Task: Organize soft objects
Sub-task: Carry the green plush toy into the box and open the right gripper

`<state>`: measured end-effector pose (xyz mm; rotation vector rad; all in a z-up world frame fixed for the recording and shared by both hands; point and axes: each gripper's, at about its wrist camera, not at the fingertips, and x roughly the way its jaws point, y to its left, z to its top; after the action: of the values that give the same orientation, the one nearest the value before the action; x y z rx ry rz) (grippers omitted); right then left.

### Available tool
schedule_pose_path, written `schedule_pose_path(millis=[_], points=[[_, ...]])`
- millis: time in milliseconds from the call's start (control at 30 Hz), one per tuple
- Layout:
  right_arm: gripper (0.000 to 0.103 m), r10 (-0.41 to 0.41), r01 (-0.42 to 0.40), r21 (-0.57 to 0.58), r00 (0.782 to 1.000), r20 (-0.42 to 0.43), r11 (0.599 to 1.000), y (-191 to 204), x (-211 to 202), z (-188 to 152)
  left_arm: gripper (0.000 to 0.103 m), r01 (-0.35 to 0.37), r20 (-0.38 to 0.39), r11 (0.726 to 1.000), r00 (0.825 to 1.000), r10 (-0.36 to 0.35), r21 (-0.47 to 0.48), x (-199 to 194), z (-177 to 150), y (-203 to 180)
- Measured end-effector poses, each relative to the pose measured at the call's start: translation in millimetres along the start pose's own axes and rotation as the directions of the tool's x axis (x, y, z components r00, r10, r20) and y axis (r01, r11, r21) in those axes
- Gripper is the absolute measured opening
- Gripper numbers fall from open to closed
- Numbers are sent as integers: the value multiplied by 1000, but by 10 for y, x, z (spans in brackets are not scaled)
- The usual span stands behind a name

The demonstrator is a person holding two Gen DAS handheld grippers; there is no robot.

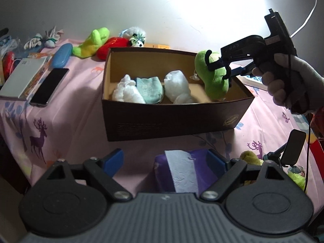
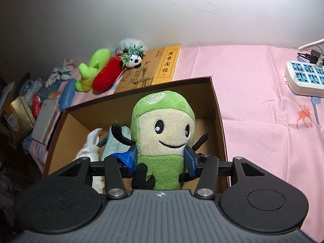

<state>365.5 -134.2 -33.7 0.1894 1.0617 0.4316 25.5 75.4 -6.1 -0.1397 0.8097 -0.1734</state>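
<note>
The right gripper (image 2: 161,159) squeezed a green plush doll (image 2: 164,133) between its pads, above the brown cardboard box (image 1: 172,119). Beyond the widely open, empty left gripper (image 1: 164,162) lay a pink deer-print tablecloth (image 1: 66,109) and a white wall (image 1: 141,6).

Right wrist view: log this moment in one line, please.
right tool: shut on green plush doll | doll: above brown box | box: holds socks | left tool: open, purple tissue pack between
</note>
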Motion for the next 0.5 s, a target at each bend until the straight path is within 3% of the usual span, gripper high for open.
schedule_pose_path(millis=[200, 500], points=[[33, -138, 134, -83, 989, -50, 988, 129, 388, 30, 89, -24, -9, 998, 1000, 23, -59, -44, -75, 208], [38, -153, 150, -34, 983, -101, 988, 49, 615, 117, 89, -59, -27, 993, 998, 56, -102, -102, -169, 395]])
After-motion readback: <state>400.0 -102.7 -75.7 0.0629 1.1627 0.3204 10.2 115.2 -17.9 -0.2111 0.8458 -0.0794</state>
